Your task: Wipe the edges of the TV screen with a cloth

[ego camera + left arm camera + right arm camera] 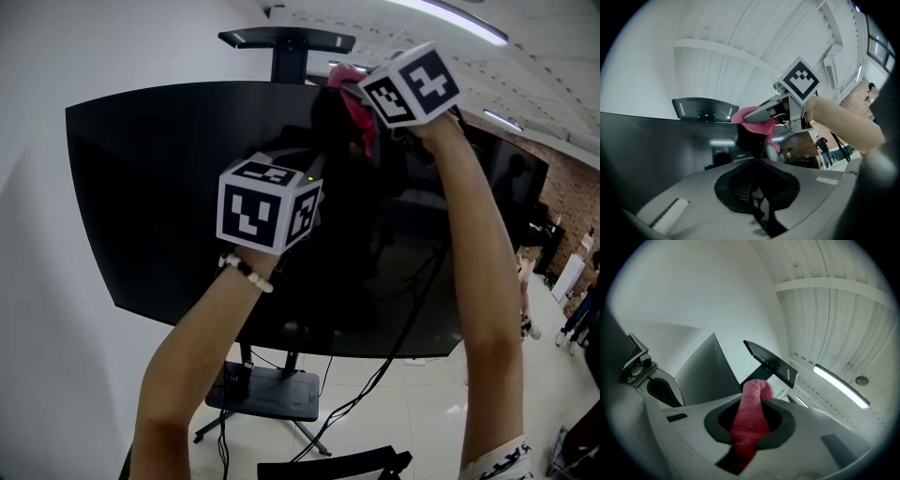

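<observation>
Head view: right gripper (367,89) pressing pink cloth (359,112) against top edge of TV screen (159,187). Right gripper view: fingers (785,403) clamping on cloth. Left gripper (755,161) hovering before screen, fingers sitting together, gripping nothing.
</observation>
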`<state>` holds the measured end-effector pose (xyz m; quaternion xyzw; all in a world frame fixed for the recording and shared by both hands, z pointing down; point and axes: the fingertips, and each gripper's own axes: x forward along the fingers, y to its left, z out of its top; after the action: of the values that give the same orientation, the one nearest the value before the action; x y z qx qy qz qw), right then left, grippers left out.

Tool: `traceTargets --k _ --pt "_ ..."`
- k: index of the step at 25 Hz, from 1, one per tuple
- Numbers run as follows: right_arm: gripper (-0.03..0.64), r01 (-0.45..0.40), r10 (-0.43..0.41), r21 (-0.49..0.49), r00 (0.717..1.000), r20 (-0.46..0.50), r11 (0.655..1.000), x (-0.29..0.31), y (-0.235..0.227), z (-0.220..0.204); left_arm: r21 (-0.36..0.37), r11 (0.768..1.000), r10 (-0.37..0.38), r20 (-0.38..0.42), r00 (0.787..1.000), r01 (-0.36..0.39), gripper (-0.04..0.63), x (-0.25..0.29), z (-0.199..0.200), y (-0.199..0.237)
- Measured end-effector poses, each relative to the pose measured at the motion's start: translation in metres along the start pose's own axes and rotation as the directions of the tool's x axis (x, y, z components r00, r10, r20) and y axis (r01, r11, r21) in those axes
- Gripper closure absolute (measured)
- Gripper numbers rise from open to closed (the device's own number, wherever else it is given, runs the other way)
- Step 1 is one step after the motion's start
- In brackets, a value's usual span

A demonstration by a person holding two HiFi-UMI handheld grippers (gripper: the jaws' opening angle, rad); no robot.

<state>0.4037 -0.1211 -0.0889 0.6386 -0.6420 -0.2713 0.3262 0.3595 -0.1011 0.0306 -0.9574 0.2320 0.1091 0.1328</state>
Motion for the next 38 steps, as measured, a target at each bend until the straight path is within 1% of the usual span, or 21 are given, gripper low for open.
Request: traceTargets --k 2,3,4,5,7,9,11,12,14,17,19,24,28,32,34,38 --pt "0.557 0.012 -0.012 0.014 1.000 0.001 1.000 0.008 0.021 0.021 0.005 1.000 -0.007 0.003 1.000 0.007 0.593 -0.029 -0.001 0.022" --pt "0.557 0.019 -0.019 0.025 1.000 -0.001 0.999 0.023 0.028 0.036 0.009 1.000 -0.012 0.000 1.000 0.012 0.594 -0.039 -0.002 0.044" --pt "0.557 0.027 -0.027 0.039 1.000 -0.005 0.999 0.050 0.032 0.057 0.013 1.000 -0.020 -0.004 1.000 0.020 0.592 -0.043 0.000 0.080" --pt "0.557 0.035 -0.035 0.054 0.999 -0.011 0.998 0.089 0.030 0.087 0.016 0.999 -0.030 -0.011 0.999 0.030 0.594 -0.044 0.007 0.129" --pt "0.557 0.051 -0.048 0.087 0.998 -0.028 0.995 0.177 0.022 0.163 0.023 0.998 -0.051 -0.030 0.998 0.052 0.594 -0.044 0.032 0.245" --pt "0.557 0.062 -0.057 0.117 0.997 -0.050 0.991 0.246 0.020 0.231 0.020 0.997 -0.070 -0.051 0.996 0.071 0.594 -0.052 0.056 0.342" --pt "0.557 0.078 -0.068 0.134 0.995 -0.072 0.988 0.293 0.028 0.273 0.012 0.997 -0.080 -0.067 0.995 0.081 0.593 -0.065 0.063 0.407" --pt "0.557 0.085 -0.074 0.141 0.994 -0.081 0.986 0.307 0.034 0.283 0.009 0.997 -0.081 -0.072 0.994 0.081 0.592 -0.072 0.060 0.427" --pt "0.557 0.099 -0.085 0.149 0.992 -0.098 0.984 0.322 0.046 0.283 0.003 0.997 -0.080 -0.076 0.994 0.081 0.594 -0.082 0.047 0.441" --pt "0.557 0.112 -0.093 0.158 0.988 -0.122 0.981 0.326 0.054 0.270 -0.010 0.996 -0.087 -0.074 0.993 0.087 0.593 -0.089 0.031 0.441" --pt "0.557 0.107 -0.085 0.167 0.987 -0.133 0.980 0.333 0.060 0.272 -0.021 0.996 -0.087 -0.073 0.993 0.086 0.594 -0.097 0.028 0.450" --pt "0.557 0.107 -0.084 0.154 0.985 -0.149 0.982 0.353 0.083 0.297 -0.045 0.996 -0.074 -0.072 0.995 0.071 0.594 -0.126 0.024 0.481" --pt "0.557 0.102 -0.084 0.145 0.989 -0.121 0.984 0.370 0.094 0.326 -0.042 0.998 -0.055 -0.087 0.995 0.051 0.594 -0.142 0.019 0.503" --pt "0.557 0.027 -0.013 0.162 0.996 -0.084 0.986 0.399 0.115 0.357 -0.038 0.999 -0.018 -0.091 0.996 0.015 0.594 -0.158 0.014 0.531" --pt "0.557 -0.009 0.020 0.162 0.998 -0.067 0.987 0.416 0.125 0.373 -0.042 0.999 0.015 -0.090 0.996 -0.019 0.594 -0.169 0.011 0.549" --pt "0.557 -0.065 0.069 0.116 0.997 -0.036 0.991 0.449 0.148 0.413 -0.036 0.995 0.089 -0.099 0.991 -0.092 0.594 -0.189 0.002 0.588"
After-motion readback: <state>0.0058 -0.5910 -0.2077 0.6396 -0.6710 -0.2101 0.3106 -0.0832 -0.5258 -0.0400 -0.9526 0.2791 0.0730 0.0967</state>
